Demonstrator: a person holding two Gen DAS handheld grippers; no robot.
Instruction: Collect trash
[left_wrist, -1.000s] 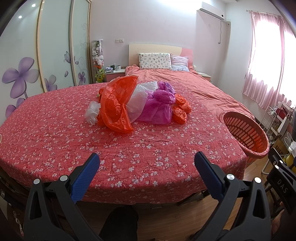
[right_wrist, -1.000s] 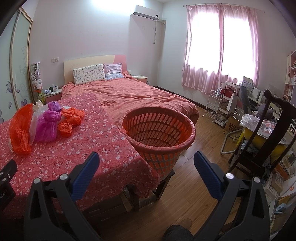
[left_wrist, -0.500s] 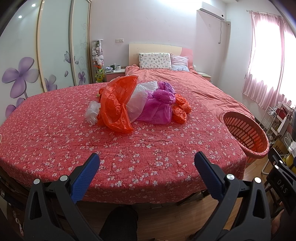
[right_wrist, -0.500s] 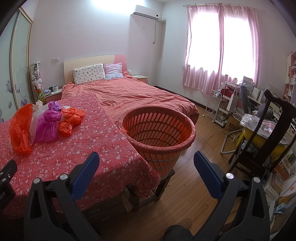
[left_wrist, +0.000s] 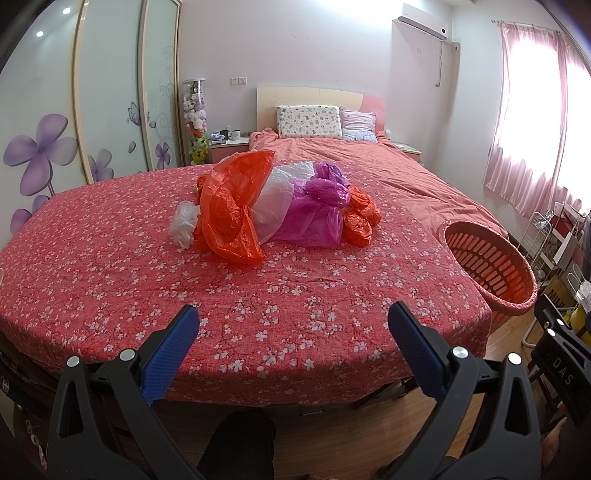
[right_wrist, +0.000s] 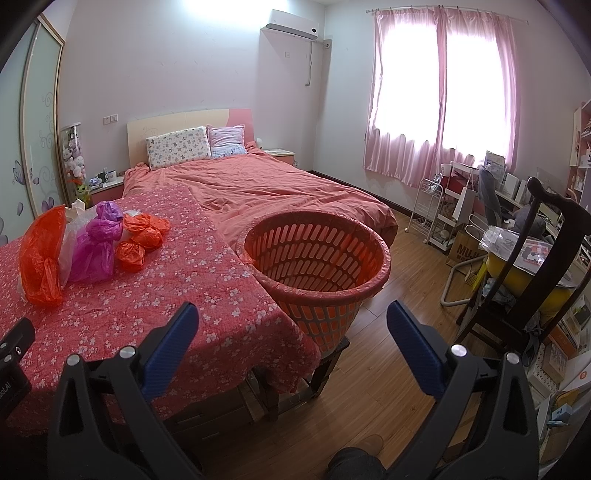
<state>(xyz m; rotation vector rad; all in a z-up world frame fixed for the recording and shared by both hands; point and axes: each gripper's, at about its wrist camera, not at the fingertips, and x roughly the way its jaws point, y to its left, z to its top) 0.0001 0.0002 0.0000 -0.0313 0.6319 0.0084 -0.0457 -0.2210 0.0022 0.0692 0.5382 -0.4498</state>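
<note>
Left jaws (left_wrist: 293, 325): I held them spread wide, gripping nothing, above the near edge of the desk under the red flower-print cloth (left_wrist: 184, 280).
Trash: the heap of crumpled orange, magenta and clear plastic bags (left_wrist: 273, 210) lay well ahead of my left jaws.
Right jaws (right_wrist: 291, 323): likewise parted and empty.
Basket: the orange slotted plastic laundry basket (right_wrist: 317, 258) stood just ahead of my right jaws, beside the desk.

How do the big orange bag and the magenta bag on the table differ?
The big orange bag is loose, spread open and stands tallest at the pile's left; the magenta bag is bunched with a knotted-looking top and sits lower, right of it. Both are thin, crumpled plastic lying untouched on the floral tablecloth.
</note>
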